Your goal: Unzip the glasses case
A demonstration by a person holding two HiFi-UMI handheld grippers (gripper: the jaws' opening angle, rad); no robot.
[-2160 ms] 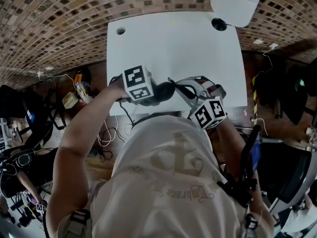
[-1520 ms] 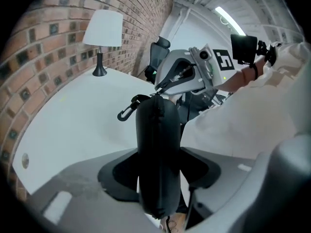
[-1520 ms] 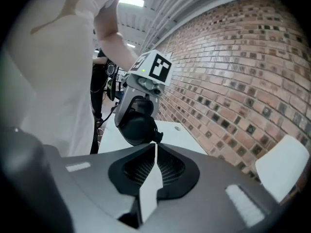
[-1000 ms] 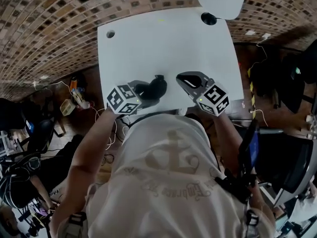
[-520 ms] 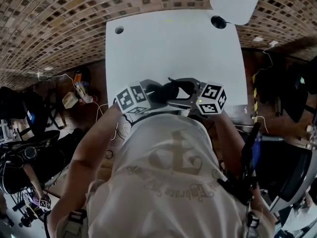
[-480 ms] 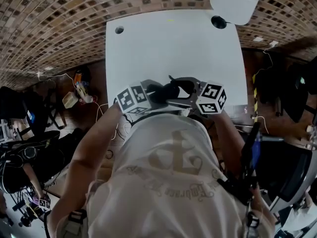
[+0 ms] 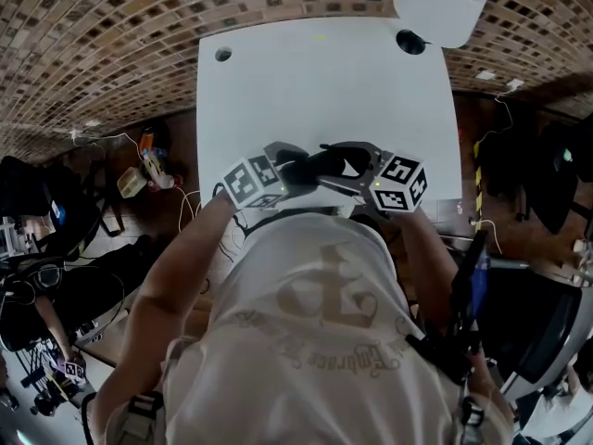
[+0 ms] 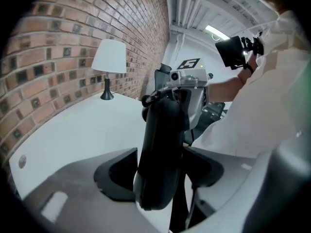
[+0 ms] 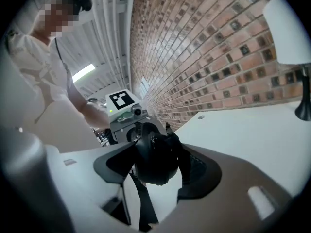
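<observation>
A black glasses case (image 7: 310, 167) hangs low over the near edge of the white table (image 7: 324, 82), stretched between both grippers. My left gripper (image 7: 289, 167) has one end of the case (image 8: 163, 144) between its jaws, which are opening. The case rests by one pad, and a dark gap shows at the other. My right gripper (image 7: 341, 165) comes in from the opposite side. Its jaws stand wide around the rounded far end of the case (image 9: 154, 159), with both pads against it. A thin black strap hangs below the case.
A lamp (image 7: 440, 3) with a white shade stands at the table's far right corner. A small round hole (image 7: 223, 56) sits at the far left corner. The person's torso is close to the near edge. Cables and clutter lie on the floor at the left.
A second ago the right gripper stood apart, to the right of the case. It has moved left and opened wide around the case's end. The left gripper has barely shifted.
</observation>
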